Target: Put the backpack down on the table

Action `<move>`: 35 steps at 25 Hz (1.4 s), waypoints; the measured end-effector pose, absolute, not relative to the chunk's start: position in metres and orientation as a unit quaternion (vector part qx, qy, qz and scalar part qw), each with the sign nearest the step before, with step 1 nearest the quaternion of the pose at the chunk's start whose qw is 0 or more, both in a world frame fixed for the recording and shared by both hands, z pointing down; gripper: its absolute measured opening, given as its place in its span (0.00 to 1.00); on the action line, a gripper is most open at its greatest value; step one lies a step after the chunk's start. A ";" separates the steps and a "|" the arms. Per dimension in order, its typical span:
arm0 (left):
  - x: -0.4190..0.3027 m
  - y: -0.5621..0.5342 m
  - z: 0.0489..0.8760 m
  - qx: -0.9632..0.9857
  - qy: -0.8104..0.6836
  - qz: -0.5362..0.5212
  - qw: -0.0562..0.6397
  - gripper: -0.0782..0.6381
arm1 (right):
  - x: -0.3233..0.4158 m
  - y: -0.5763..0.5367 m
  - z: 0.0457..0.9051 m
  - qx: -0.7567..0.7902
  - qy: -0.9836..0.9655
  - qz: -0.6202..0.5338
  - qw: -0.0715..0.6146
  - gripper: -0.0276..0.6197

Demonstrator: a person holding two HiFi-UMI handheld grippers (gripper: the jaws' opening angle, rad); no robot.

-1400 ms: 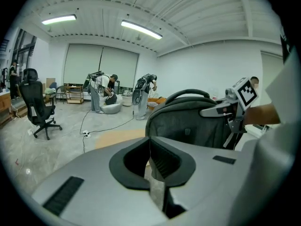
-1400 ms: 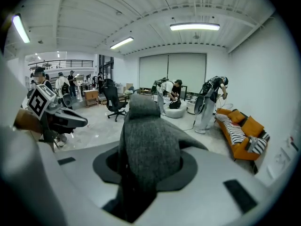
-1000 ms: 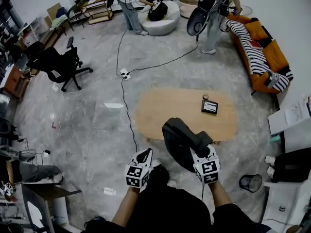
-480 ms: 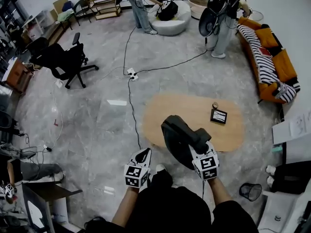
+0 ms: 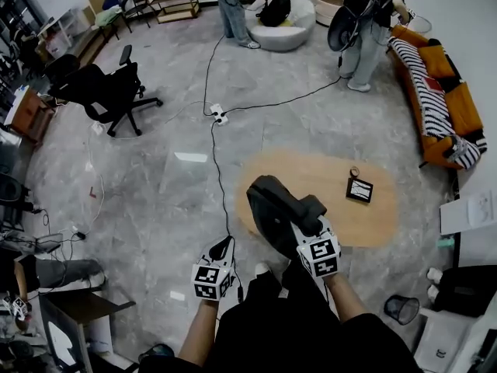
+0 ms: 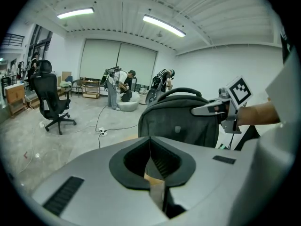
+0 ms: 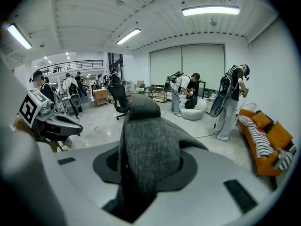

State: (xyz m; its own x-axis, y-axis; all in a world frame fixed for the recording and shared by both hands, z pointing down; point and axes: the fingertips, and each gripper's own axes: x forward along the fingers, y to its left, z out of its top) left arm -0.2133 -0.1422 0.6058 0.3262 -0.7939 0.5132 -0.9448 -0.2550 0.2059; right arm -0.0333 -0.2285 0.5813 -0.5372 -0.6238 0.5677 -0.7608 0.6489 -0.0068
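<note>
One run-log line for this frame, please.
phase: pre-placement | right gripper: shut on backpack | left gripper: shut, empty | backpack: not yet on table

backpack (image 5: 270, 208): dark grey woven cloth, matt, heathered weave. The strap in the right gripper view looks coarse and slightly fuzzy.
table (image 5: 326, 181): light wood-look top, smooth, low sheen, same out to its rounded edges.
floor (image 5: 155, 177): grey veined stone or tile, polished, shows light patches.
left gripper (image 6: 151, 166) and right gripper (image 5: 309, 225): smooth grey plastic shells, matt. Black inserts round the jaws, matt, ribbed on the inner faces.
marker cubes (image 5: 210, 280): flat black-on-white print, no gloss.
sofa (image 5: 463, 107): orange cloth, black-and-white striped fabric over it.
office chair (image 5: 109, 92): black, matt; fabric or mesh, can't tell.
bin (image 5: 401, 309): black open mesh.
</note>
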 end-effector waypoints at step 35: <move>-0.249 -0.189 0.603 0.636 -0.691 0.185 0.290 0.13 | -0.161 -0.330 0.678 0.263 -0.914 0.180 0.252 0.26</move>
State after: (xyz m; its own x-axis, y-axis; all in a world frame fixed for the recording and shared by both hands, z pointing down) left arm -0.2491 -0.1893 0.6026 -0.0223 -0.7715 0.6359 -0.9859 0.1224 0.1140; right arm -0.1612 -0.3297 0.6782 -0.7344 -0.3897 0.5557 -0.5714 0.7968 -0.1964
